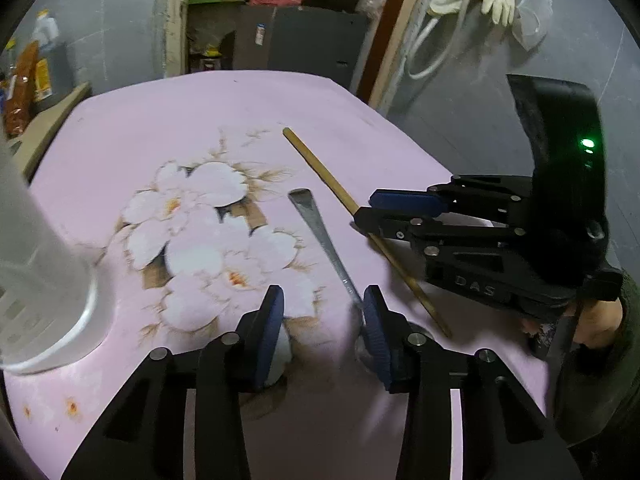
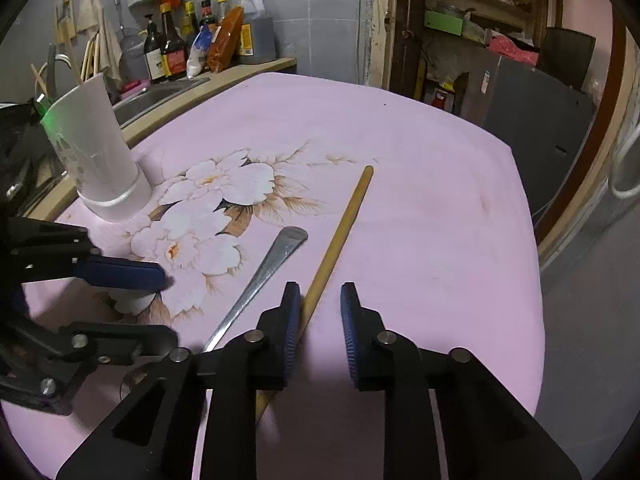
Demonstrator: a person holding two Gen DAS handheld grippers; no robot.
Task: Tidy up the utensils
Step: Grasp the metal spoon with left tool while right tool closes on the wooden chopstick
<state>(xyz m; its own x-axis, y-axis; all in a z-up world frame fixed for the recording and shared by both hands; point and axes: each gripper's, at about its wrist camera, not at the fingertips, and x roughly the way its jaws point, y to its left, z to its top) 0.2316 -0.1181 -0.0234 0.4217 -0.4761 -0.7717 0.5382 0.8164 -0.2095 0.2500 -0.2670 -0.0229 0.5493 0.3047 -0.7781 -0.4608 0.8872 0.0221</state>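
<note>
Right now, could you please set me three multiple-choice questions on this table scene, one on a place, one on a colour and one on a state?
1. Where does the white utensil holder stand?
A. At the cloth's edge, by the counter
B. In the middle of the printed flowers
C. On the floor

2. What colour is the tablecloth?
A. Green
B. Pink with white flowers
C. Plain black

3. How is the wooden stick?
A. Standing in the holder
B. Snapped in two
C. Lying flat on the cloth beside the metal spoon

Answers:
1 A: in the right wrist view it stands upright at the cloth's left edge, next to the counter.
2 B: pink shows all around the flowers.
3 C: its visible length rests on the cloth, in one piece.
</note>
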